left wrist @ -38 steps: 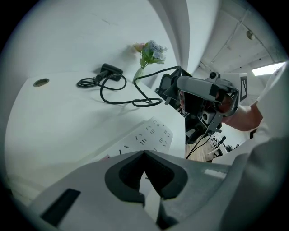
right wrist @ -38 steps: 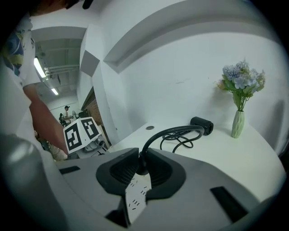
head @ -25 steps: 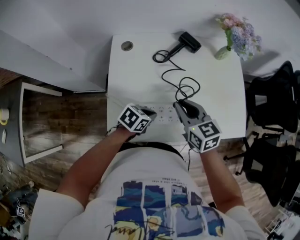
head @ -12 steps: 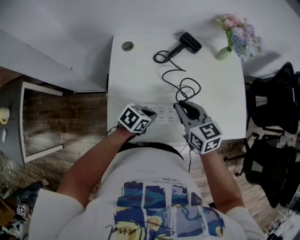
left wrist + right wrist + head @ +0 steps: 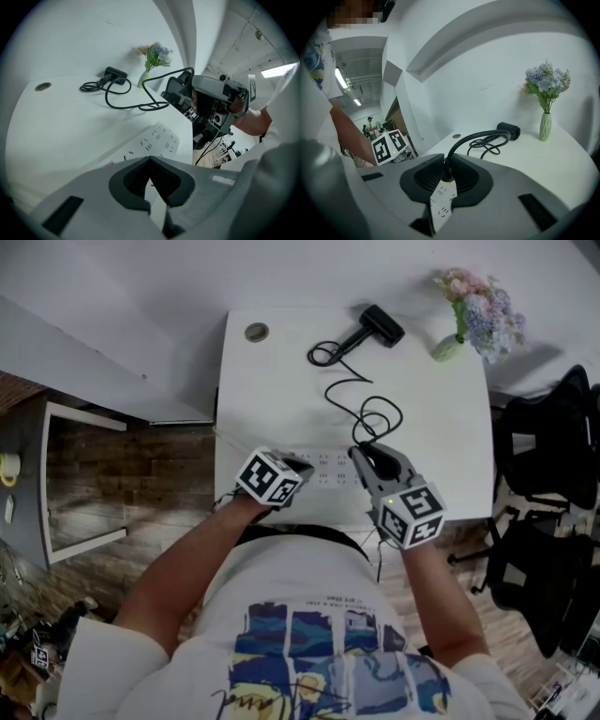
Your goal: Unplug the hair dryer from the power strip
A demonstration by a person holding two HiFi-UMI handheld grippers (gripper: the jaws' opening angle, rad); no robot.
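Observation:
A white power strip (image 5: 328, 468) lies near the front edge of the white table (image 5: 281, 390). My right gripper (image 5: 367, 454) is shut on the black plug (image 5: 448, 172) at the strip's right end. The plug's cord (image 5: 361, 399) loops back to the black hair dryer (image 5: 380, 324) at the table's far side. In the right gripper view the cord (image 5: 478, 136) rises from between the pads. My left gripper (image 5: 298, 467) is shut with nothing in it, its tips down on the strip's left part (image 5: 154, 140).
A green vase of flowers (image 5: 469, 315) stands at the far right corner, and a round cable grommet (image 5: 256, 332) sits at the far left. Black office chairs (image 5: 544, 484) stand right of the table. Wooden floor lies to the left.

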